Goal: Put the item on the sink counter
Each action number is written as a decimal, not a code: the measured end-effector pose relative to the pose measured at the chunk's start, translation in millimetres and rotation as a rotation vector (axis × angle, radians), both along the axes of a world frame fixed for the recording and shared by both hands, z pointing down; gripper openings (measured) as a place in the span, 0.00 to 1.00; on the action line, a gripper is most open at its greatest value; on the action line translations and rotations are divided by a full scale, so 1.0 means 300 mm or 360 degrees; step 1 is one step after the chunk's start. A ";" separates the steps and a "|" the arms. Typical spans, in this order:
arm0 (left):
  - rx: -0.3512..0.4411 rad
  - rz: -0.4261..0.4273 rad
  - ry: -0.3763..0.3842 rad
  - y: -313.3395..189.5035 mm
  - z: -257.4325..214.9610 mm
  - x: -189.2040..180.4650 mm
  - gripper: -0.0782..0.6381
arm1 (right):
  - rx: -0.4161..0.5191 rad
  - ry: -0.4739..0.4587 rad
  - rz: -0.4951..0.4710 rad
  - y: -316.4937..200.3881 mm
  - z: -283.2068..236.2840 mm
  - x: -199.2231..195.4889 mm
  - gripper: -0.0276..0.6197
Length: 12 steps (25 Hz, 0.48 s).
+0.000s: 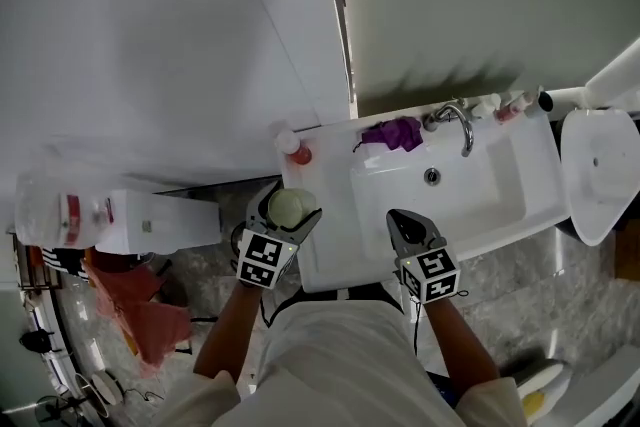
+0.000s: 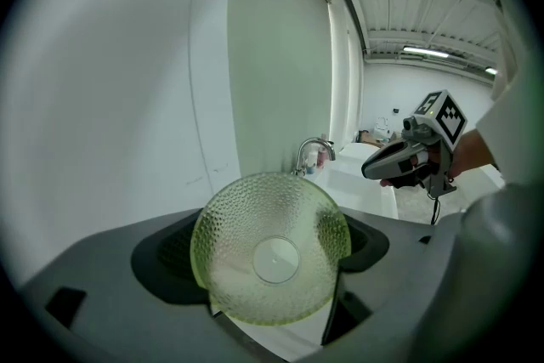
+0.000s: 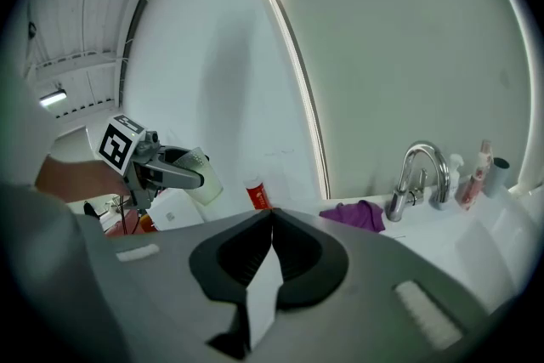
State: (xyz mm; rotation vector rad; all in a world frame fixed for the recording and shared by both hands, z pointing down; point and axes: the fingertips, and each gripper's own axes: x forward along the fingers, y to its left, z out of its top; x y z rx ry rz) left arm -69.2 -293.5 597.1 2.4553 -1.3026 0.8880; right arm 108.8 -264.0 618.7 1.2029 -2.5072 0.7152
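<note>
A pale green dimpled glass cup (image 1: 291, 206) is held off the sink's left front corner, with my left gripper (image 1: 289, 214) shut on it. In the left gripper view the cup's round base (image 2: 274, 258) faces the camera and fills the space between the jaws. The white sink counter (image 1: 325, 255) lies just right of the cup. My right gripper (image 1: 403, 221) hangs over the sink's front rim, shut, with nothing in it; its jaws meet at the tips (image 3: 272, 213). From the right gripper view, the left gripper (image 3: 194, 174) and the cup (image 3: 202, 179) show to the left.
On the counter stand a red bottle (image 1: 297, 151) at the back left corner, a purple cloth (image 1: 392, 132), a chrome tap (image 1: 458, 122) and small bottles (image 1: 510, 106) at the back right. A white toilet (image 1: 597, 171) is right of the sink, and a white cabinet (image 1: 150, 221) is to the left.
</note>
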 end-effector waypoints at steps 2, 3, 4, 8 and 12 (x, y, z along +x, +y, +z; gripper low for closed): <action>0.0000 0.0040 -0.0040 -0.044 0.034 0.014 0.68 | -0.0014 -0.0004 0.0051 -0.016 0.008 0.009 0.06; 0.0000 0.0070 -0.0073 -0.064 0.057 0.022 0.68 | -0.0022 -0.0007 0.0076 -0.025 0.010 0.013 0.06; -0.0004 0.0102 -0.0102 -0.083 0.083 0.031 0.68 | -0.0031 -0.0008 0.0096 -0.032 0.014 0.017 0.06; -0.0025 0.0188 -0.0158 -0.158 0.189 0.076 0.68 | -0.0062 0.0008 0.0156 -0.056 0.056 0.036 0.06; -0.0028 0.0213 -0.0203 -0.231 0.281 0.124 0.68 | -0.0095 0.0024 0.0205 -0.064 0.096 0.049 0.06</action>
